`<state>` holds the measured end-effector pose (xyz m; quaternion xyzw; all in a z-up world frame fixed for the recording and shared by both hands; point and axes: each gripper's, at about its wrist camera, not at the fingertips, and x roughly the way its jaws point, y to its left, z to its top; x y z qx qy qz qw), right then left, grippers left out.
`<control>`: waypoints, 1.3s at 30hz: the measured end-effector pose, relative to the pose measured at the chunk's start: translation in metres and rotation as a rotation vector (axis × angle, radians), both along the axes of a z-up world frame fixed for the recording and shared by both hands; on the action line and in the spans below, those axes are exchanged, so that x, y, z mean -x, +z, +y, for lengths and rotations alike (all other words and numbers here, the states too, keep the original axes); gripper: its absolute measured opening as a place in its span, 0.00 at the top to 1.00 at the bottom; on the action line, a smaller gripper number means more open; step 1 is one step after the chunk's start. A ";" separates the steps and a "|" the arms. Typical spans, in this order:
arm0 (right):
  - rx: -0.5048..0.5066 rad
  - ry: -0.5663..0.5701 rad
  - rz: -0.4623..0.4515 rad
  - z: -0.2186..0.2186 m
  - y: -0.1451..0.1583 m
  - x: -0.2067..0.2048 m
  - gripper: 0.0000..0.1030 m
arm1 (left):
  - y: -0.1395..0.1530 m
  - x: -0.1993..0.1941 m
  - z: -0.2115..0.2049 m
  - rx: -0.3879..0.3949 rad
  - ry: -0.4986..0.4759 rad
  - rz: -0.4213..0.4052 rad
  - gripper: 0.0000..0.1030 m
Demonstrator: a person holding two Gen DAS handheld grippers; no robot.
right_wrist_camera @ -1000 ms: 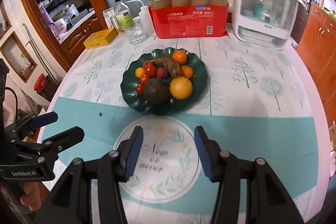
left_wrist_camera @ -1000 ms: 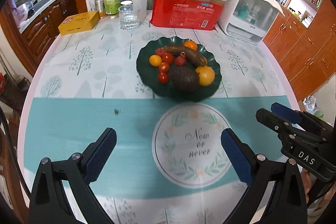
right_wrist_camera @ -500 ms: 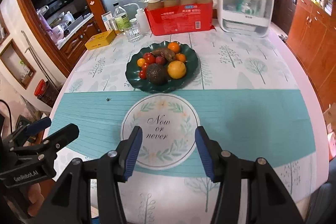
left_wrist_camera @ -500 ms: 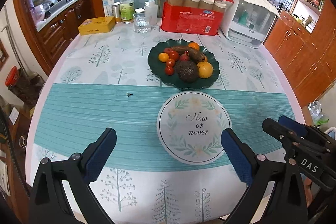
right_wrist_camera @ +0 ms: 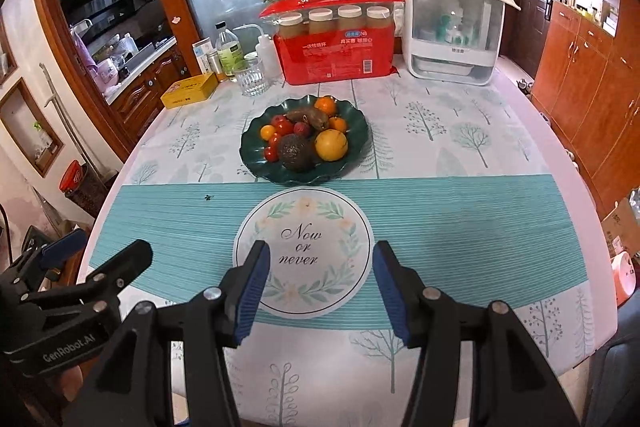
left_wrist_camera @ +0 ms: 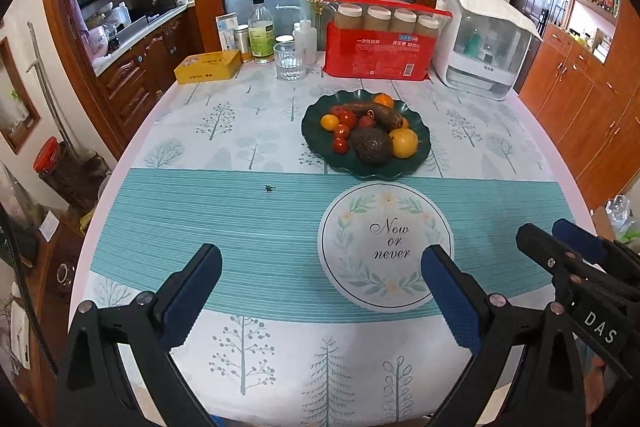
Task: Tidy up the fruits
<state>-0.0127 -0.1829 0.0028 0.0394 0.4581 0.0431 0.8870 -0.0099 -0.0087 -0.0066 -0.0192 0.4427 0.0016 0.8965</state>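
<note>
1. The dark green scalloped plate (right_wrist_camera: 362,141) is sitting near the middle of the round table (right_wrist_camera: 480,155), at twelve o'clock from the right gripper (right_wrist_camera: 322,283) and well apart from it; in the left wrist view the same plate is lying at about one o'clock from the left gripper (left_wrist_camera: 320,283).
2. The fruits are lying heaped on the plate: a dark, rough avocado (right_wrist_camera: 295,153) at the near rim, a large yellow-orange citrus (right_wrist_camera: 331,145) touching it at three o'clock, small red cherry tomatoes (right_wrist_camera: 272,151) at nine o'clock, a long brown fruit (right_wrist_camera: 308,115) behind, and small oranges (right_wrist_camera: 325,104) toward the far rim.
3. Both grippers are hanging over the near edge of the table with their jaws parted and nothing between the blue pads: the left one spread wide, the right one narrower.
4. Judging by looks, the avocado and citrus are going to feel firm and fairly heavy, and a hold across the widest middle should suit them.
5. The tomatoes are looking smooth, thin-skinned and easy to crush or squirt loose, so a gentle closing around the equator seems wise.
6. The pieces are touching, so lifting one is risking a roll among its neighbours.
</note>
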 end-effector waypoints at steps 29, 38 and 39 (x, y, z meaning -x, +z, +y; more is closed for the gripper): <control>-0.005 0.040 0.021 0.005 -0.007 0.003 0.48 | -0.007 0.008 -0.001 0.000 0.006 0.017 0.03; -0.006 0.040 0.024 0.007 -0.008 0.004 0.48 | -0.010 0.007 -0.002 -0.001 0.017 0.026 0.04; -0.008 0.039 0.027 0.007 -0.009 0.004 0.48 | -0.011 0.007 -0.001 -0.002 0.017 0.027 0.04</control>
